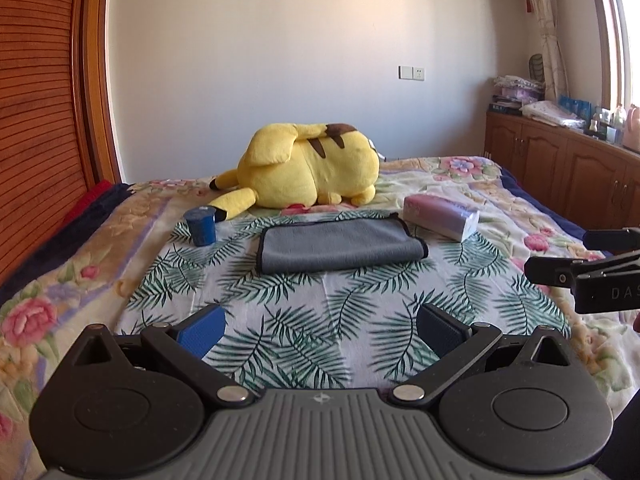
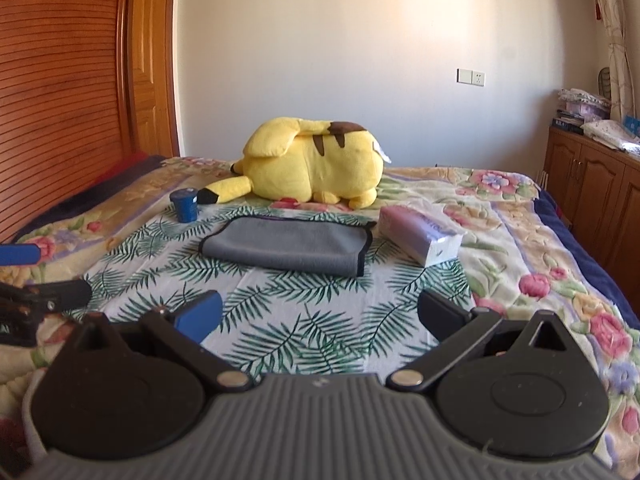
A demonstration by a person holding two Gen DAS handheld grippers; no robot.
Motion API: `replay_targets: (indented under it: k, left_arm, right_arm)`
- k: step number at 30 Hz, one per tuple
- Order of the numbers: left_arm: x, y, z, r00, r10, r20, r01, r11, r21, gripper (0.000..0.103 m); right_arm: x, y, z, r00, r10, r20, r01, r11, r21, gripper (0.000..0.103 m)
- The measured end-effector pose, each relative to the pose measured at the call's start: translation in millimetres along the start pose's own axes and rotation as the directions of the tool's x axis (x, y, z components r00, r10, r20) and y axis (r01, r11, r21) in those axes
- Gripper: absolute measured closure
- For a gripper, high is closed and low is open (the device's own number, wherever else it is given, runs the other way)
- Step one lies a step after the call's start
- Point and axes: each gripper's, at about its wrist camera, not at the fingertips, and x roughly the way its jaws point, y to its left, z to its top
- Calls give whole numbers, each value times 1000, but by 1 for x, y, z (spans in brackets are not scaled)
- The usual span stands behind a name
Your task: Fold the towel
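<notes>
A grey towel with a dark hem lies folded in a flat rectangle on the leaf-print cloth on the bed; it also shows in the right wrist view. My left gripper is open and empty, well short of the towel's near edge. My right gripper is open and empty, also short of the towel. The right gripper shows at the right edge of the left wrist view. The left gripper shows at the left edge of the right wrist view.
A yellow plush toy lies behind the towel. A blue cup stands left of the towel. A tissue pack lies right of it. A wooden wardrobe is on the left and low cabinets on the right.
</notes>
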Motion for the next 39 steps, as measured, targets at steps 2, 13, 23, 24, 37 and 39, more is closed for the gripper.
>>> replay_targets:
  k: [2, 13, 23, 24, 37, 39]
  left_arm:
    - [2, -1, -4, 1000, -4, -9, 4, 1000, -2, 16]
    - [7, 2, -18, 1000, 1, -25, -1, 1000, -15, 16]
    - [6, 1, -19, 1000, 8, 8, -8, 1000, 2, 16]
    - [6, 1, -18, 1000, 10, 12, -10, 1000, 1, 16]
    - [-7, 1, -14, 996, 33, 88, -34, 999, 11, 16]
    - [-9, 1, -13, 995, 34, 97, -35, 999, 12, 16]
  right_arm:
    - [0, 3, -3, 1000, 1, -3, -1, 1000, -7, 0]
    - [5, 4, -16, 1000, -2, -23, 1, 1000, -8, 0]
    - [9, 1, -21, 1000, 2, -21, -1, 1000, 13, 0]
    - [8, 0, -21, 1000, -1, -18, 2, 1000, 15, 0]
    - [1, -1, -21, 999, -25, 33, 25, 1000, 18, 0]
    - [1, -2, -21, 999, -27, 40, 26, 999, 21, 0]
